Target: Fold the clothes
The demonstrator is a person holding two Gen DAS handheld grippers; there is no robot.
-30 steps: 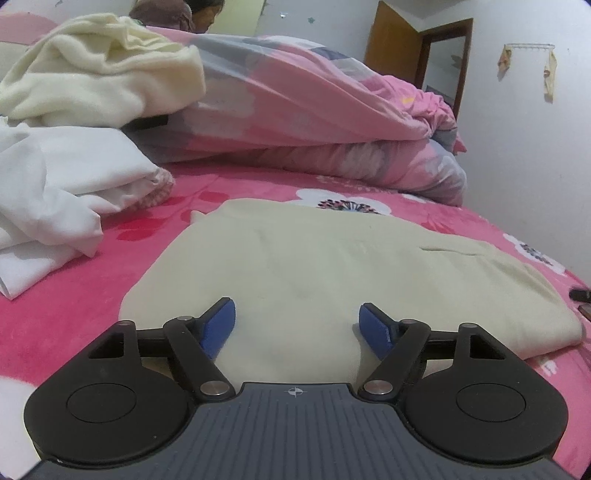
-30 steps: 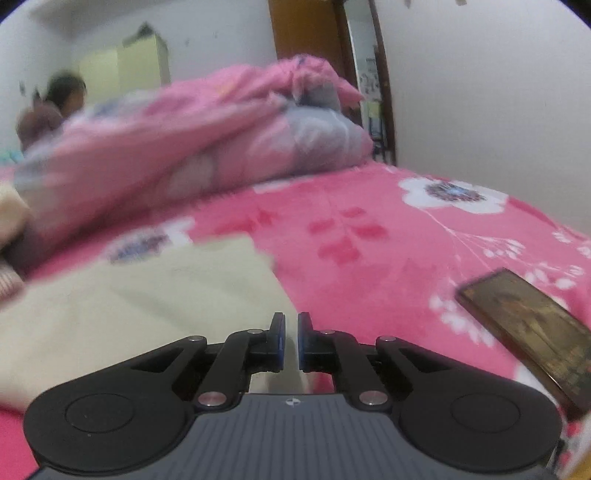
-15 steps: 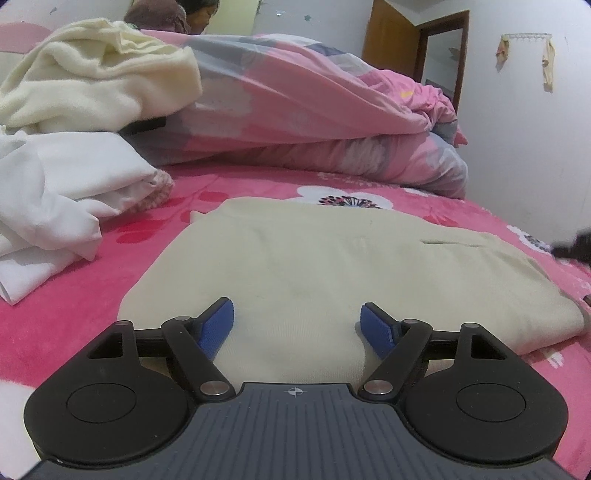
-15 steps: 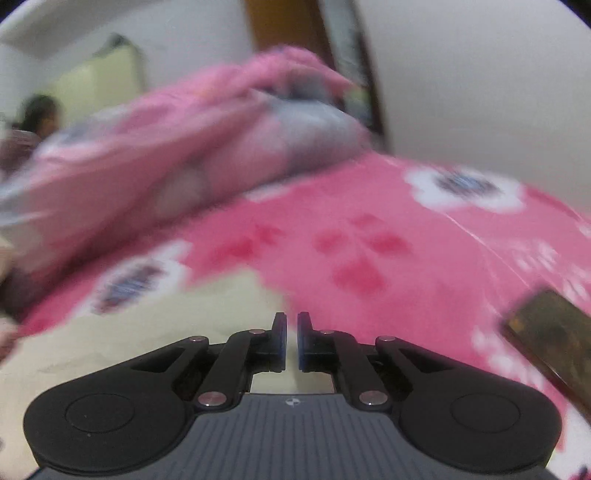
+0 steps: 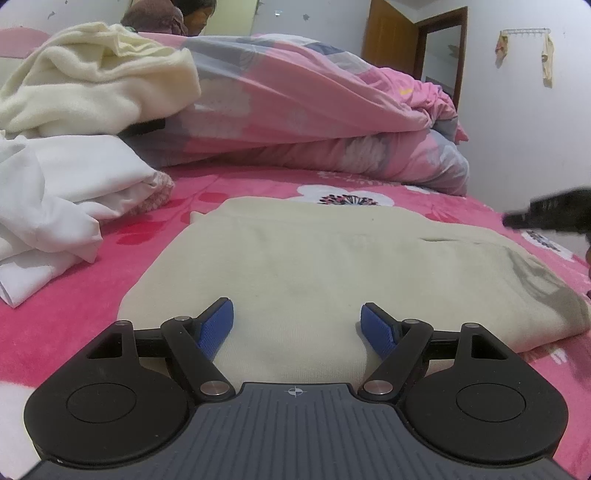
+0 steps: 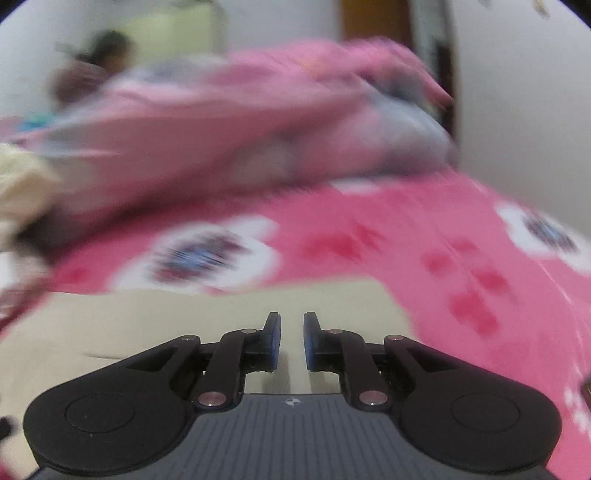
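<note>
Cream garment (image 5: 332, 266) spread flat on the pink floral bedspread (image 5: 92, 306), folded into a broad rectangle, near edge running toward the bed's front edge and far edge short of the white flower print. Left gripper (image 5: 297, 326) low over the garment's near edge, blue pads (image 5: 218, 328) spread wide with cloth showing between them, nothing clamped; whether the tips touch the fabric cannot be told. Right gripper (image 6: 291, 341) over the garment's (image 6: 184, 325) right part, seen through heavy blur, jaws parted by only a narrow gap, nothing between them. In the left view, right gripper's (image 5: 550, 216) dark blurred shape above the garment's right edge. Rumpled white laundry (image 5: 55, 199) at the bed's left side, apart from the garment, with a cream blanket (image 5: 99, 77) heaped above it. Bunched pink and grey duvet (image 5: 314, 110) across the far side of the bed. Brown door (image 5: 391, 37) behind it, and a person's head (image 5: 195, 14) past the duvet at the far left.
</note>
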